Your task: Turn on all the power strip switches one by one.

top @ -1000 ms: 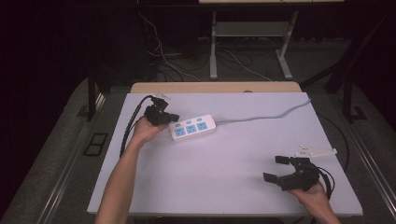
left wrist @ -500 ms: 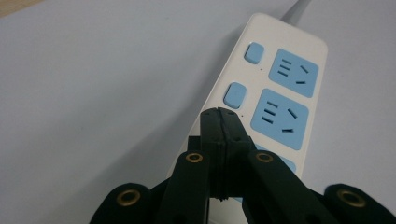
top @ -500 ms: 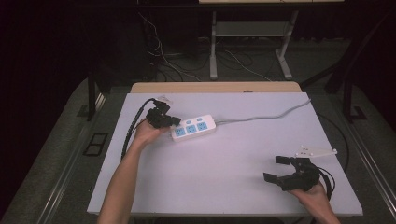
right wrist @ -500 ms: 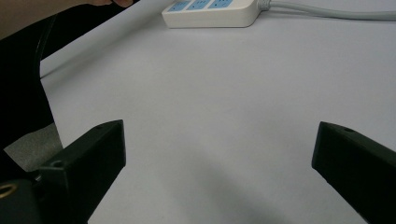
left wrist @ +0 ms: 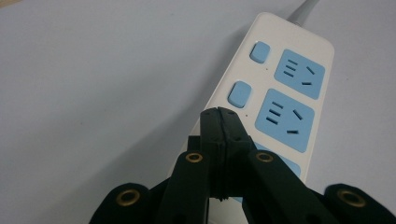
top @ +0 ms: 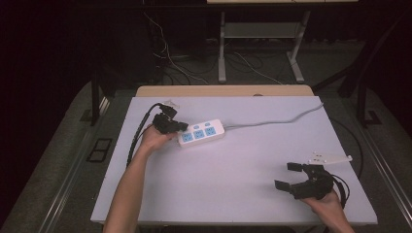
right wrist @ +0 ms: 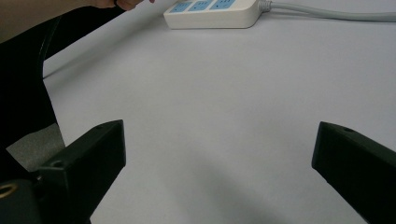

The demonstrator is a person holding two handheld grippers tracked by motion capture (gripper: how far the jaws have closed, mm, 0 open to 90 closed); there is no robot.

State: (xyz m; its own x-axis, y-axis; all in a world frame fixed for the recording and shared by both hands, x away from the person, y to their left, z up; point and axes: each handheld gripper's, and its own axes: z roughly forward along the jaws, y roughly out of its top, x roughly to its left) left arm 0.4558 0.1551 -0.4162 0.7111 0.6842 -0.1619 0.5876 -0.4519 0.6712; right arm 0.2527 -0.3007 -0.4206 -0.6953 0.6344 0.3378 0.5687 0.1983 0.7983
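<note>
Right now your left gripper (top: pixel 180 127) sits at the far left of the table (top: pixel 233 189), its jaws pressed together with nothing between them, the closed tip over the near end of the white power strip (top: pixel 201 133). In the left gripper view that tip (left wrist: pixel 219 122) hovers just beside the row of blue switch buttons (left wrist: pixel 238 93), close to the strip's edge. If you push down from here, the tip could slide off the rim or land between buttons, and the light strip could skid or twist on the smooth surface, since nothing pins it. Its grey cable (top: pixel 272 121) trails off to the far right and may tug it back. Your right gripper (top: pixel 291 177), near right, stands spread wide and empty, well apart from the strip, so it gives no support. A small white part (top: pixel 330 158) lies just beyond it; a careless sweep could knock that.
</note>
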